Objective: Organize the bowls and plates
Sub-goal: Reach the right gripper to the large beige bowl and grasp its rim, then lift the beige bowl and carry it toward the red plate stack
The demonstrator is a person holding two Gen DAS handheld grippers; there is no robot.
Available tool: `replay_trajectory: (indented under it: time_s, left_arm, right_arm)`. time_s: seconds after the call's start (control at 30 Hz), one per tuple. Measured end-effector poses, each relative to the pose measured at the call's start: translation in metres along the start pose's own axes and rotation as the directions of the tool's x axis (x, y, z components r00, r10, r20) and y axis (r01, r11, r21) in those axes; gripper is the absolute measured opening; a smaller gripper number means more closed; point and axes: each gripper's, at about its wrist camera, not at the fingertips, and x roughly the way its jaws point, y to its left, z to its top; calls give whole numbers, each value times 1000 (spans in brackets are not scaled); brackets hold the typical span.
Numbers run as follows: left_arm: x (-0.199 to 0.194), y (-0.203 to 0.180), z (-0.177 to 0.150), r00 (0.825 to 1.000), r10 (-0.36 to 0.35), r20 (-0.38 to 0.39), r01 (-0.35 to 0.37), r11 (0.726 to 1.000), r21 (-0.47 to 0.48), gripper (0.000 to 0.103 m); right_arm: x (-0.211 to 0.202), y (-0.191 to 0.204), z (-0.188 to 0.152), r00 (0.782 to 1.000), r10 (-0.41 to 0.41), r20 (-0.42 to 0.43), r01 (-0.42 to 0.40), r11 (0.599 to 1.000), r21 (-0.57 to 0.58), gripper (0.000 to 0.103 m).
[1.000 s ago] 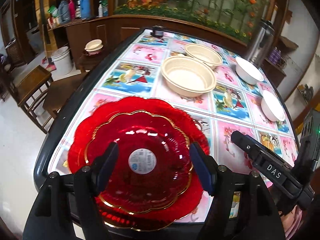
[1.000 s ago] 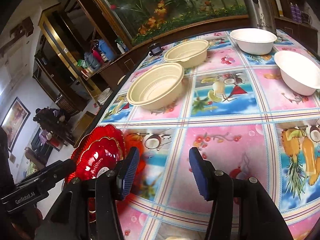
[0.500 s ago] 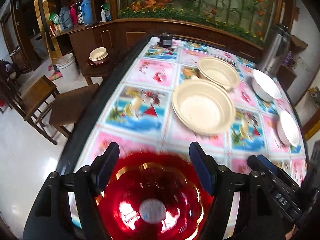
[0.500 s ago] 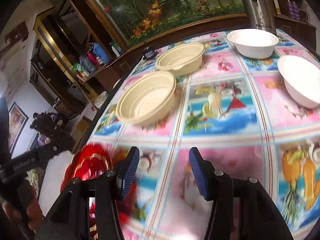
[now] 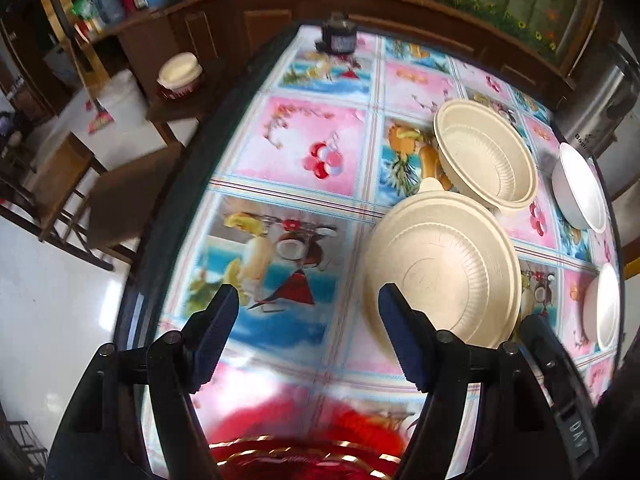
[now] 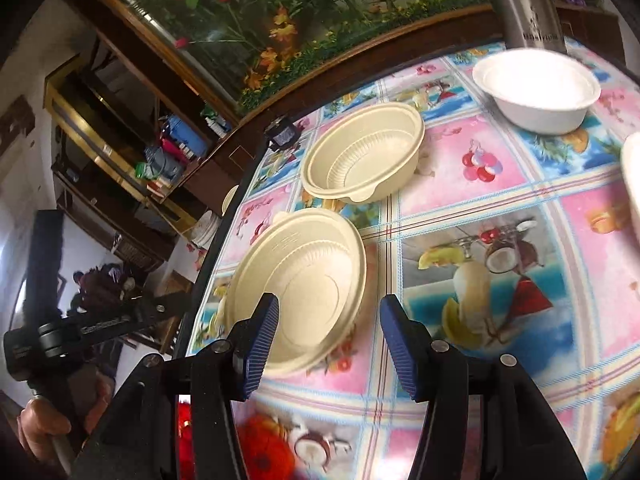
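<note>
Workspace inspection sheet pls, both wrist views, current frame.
Surface: table under a picture-print oilcloth.
Job's things: two beige bowls, near and far; two white bowls; red plates at the near edge.
Clutter: small black device; steel urn.
Grippers: left gripper and right gripper open, fingers empty.
Cables: nothing seen.
Surroundings: flower mural, wooden shelves with bottles, chairs.
</note>
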Motion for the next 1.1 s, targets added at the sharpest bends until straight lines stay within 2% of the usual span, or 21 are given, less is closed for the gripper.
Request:
replay_trajectory:
  time_s: [0.27, 0.43, 0.7, 0.77, 0.83, 0.87, 0.93, 0.97, 1.07, 1.1]
  left_arm:
    - [26, -13, 13, 998, -44, -52, 45, 999, 3, 72]
    - [36, -19, 12, 994, -78, -72, 78, 997, 8, 72]
    - [34, -21, 9, 997, -69, -21, 70, 997, 39, 72]
    - [35, -23, 7, 997, -70, -19, 71, 996, 46, 67]
    - [37, -25, 6, 996, -85, -26, 86, 995, 56, 54]
    - [39, -26, 6, 995, -92, -32, 94, 994, 60, 52]
    - [40, -28, 5, 994, -105, -37, 107, 992, 63, 37]
    - [40, -29, 4, 993, -108, -37, 111, 992, 63, 34]
    - [39, -32, 3, 993, -115, -32, 117, 990, 78, 23]
    - [40, -33, 2, 993, -113, -30, 115, 990, 83, 20]
  right_arm:
    - [23, -13, 0, 1000, 18, -2, -18, 1000, 11, 55]
    - [34, -28, 1, 999, 27, -31, -26, 998, 49, 55]
    - [38, -24, 3, 999, 35, -28, -34, 999, 27, 52]
    - [41, -23, 1, 999, 34, -35, -33, 999, 24, 49]
    - [43, -24, 1, 998, 37, -44, -35, 999, 28, 39]
    - [45, -25, 0, 998, 37, -50, -35, 999, 32, 38]
    - [48, -27, 0, 997, 47, -62, -44, 998, 44, 34]
    - [48, -28, 0, 996, 57, -66, -53, 997, 52, 33]
    - [52, -30, 0, 994, 74, -76, -69, 995, 67, 22]
    - [53, -31, 0, 994, 75, -81, -69, 995, 69, 15]
